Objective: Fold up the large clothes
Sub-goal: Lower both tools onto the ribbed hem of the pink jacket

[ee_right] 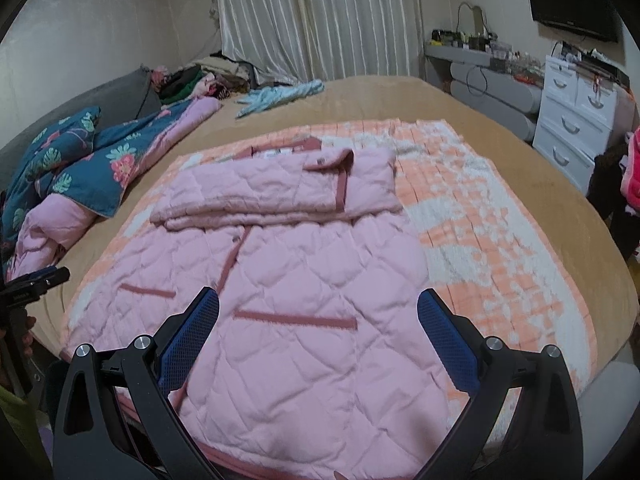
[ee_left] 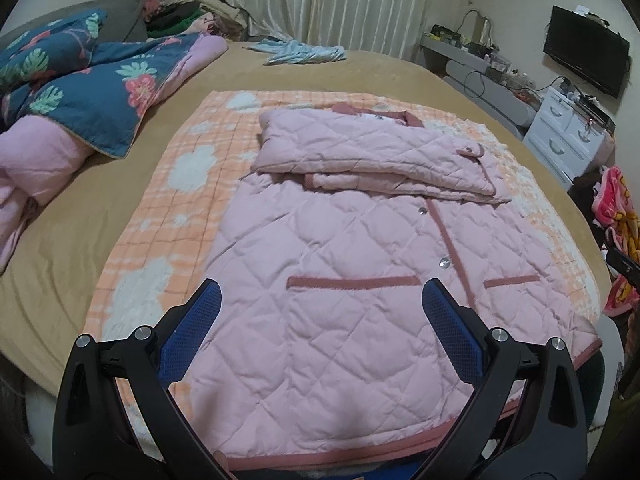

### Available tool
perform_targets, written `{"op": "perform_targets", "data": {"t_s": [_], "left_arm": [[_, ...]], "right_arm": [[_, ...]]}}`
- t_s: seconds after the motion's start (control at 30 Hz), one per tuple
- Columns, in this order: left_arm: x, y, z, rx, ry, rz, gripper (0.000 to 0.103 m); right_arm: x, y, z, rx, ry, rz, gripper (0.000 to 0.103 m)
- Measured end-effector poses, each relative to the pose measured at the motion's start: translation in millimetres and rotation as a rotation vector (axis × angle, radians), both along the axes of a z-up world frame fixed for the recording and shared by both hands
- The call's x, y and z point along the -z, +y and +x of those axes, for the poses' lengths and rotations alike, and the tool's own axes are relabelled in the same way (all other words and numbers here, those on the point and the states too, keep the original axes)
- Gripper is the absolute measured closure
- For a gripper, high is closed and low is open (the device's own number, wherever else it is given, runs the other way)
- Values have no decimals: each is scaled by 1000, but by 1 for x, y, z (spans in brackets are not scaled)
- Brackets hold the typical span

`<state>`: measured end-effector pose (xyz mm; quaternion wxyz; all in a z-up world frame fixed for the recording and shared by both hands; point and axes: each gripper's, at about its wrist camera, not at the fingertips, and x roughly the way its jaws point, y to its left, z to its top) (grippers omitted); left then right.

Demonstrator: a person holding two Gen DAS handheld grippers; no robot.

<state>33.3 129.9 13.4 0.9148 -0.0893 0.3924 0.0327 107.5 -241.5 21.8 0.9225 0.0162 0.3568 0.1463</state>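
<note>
A pink quilted jacket (ee_left: 340, 280) is laid flat on an orange-and-white checked blanket (ee_left: 168, 216), which is spread over a tan bed (ee_left: 60, 264). To the left of the jacket, a blue floral quilt (ee_left: 80, 80) with a pink lining is heaped on the bed. Both sleeves (ee_left: 360, 156) are seen folded across the jacket's upper part, below the collar, and the front is fastened with snap buttons (ee_left: 444, 261). Beyond the jacket, a light blue garment (ee_left: 300, 51) is seen near the curtains (ee_left: 332, 0). To the right of the jacket, a white drawer unit (ee_left: 568, 132) is seen past the bed's edge.

The left gripper (ee_left: 320, 304) is held over the jacket's hem with its jaws apart and nothing between them. The right gripper (ee_right: 318, 310) is held over the hem likewise, jaws apart, nothing held.
</note>
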Motion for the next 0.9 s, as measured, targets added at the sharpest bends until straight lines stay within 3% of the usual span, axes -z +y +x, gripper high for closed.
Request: {"op": "perform_targets", "data": {"t_s": [0.4, 0.9], "left_arm": [[32, 30, -14, -64, 80, -14, 9], [63, 72, -41, -160, 154, -89, 9]], "right_arm": [[42, -35, -3, 50, 135, -30, 4], [83, -60, -6, 45, 267, -23, 4]]}}
